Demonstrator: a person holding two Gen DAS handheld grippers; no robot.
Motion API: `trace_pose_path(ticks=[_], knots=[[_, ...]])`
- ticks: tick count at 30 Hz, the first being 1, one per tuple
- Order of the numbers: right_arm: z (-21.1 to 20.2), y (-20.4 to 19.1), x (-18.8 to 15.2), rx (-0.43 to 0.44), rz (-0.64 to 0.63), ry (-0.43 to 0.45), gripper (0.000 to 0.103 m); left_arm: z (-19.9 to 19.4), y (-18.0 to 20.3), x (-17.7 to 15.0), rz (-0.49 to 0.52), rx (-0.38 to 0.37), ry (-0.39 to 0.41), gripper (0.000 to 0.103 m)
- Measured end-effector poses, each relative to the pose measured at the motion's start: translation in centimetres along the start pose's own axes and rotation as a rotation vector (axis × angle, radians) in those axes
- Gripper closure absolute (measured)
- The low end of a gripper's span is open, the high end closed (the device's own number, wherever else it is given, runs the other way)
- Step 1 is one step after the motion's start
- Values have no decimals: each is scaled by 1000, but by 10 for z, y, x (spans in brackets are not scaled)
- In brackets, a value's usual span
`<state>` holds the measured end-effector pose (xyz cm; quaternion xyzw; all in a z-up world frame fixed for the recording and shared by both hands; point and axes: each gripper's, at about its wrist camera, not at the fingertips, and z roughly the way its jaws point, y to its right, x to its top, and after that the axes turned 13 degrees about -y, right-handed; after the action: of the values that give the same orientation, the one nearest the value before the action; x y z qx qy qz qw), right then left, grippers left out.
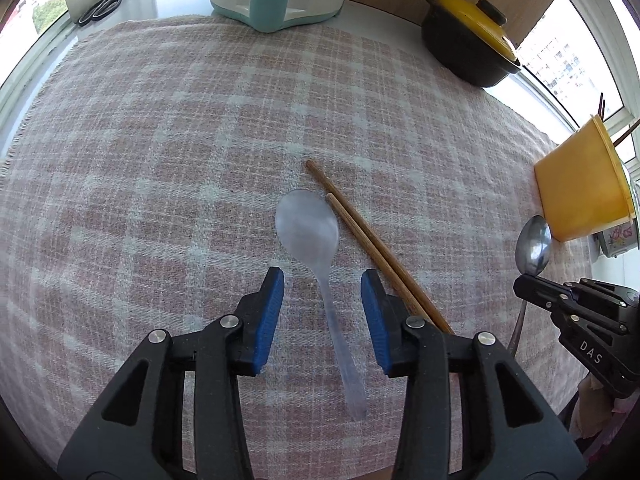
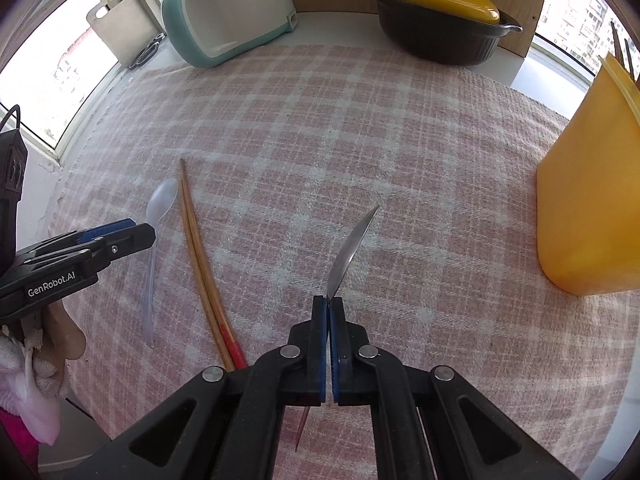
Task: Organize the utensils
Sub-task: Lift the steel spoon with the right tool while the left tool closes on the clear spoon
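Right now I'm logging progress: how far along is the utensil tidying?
Done: chopsticks already stand in the yellow cup. In hand: the right gripper clamps a metal spoon. Left: the clear plastic spoon between the open left gripper, and the wooden chopsticks.

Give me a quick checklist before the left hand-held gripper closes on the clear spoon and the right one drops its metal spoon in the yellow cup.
1. Clear spoon handle between the pads of the left hand-held gripper: ok.
2. Left pads gripping: not ok, jaws open.
3. Chopsticks clear of the right pad: cannot tell.
4. Right hand-held gripper shut on metal spoon: ok.
5. Metal spoon over yellow cup: not ok.
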<state>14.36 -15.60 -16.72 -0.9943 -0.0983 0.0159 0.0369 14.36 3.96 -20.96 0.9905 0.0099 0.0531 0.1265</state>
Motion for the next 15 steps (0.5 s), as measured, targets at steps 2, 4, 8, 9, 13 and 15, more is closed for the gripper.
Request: trace_pose_path(ticks=[2,4,8,9,13,15], knots=[[1,-3,3,-3,-5,-1,103,6,0,2,-10,19,-9,63],[0,-6,4,-13,-12,3,103,8,1,5,-14,40,15,63],[-1,-10,7,-26,-24,9,103,12,7,14,20,93,64,71],[-1,-10,7,-31,-26,11,103,12,7,15,25,94,68,72],[-4,-9,7,-32,-21,19,103,9,2,15,4,52,69,72],[-6,-9,6,-32,-19,26,103,4,-2,13,-13,22,78,72]])
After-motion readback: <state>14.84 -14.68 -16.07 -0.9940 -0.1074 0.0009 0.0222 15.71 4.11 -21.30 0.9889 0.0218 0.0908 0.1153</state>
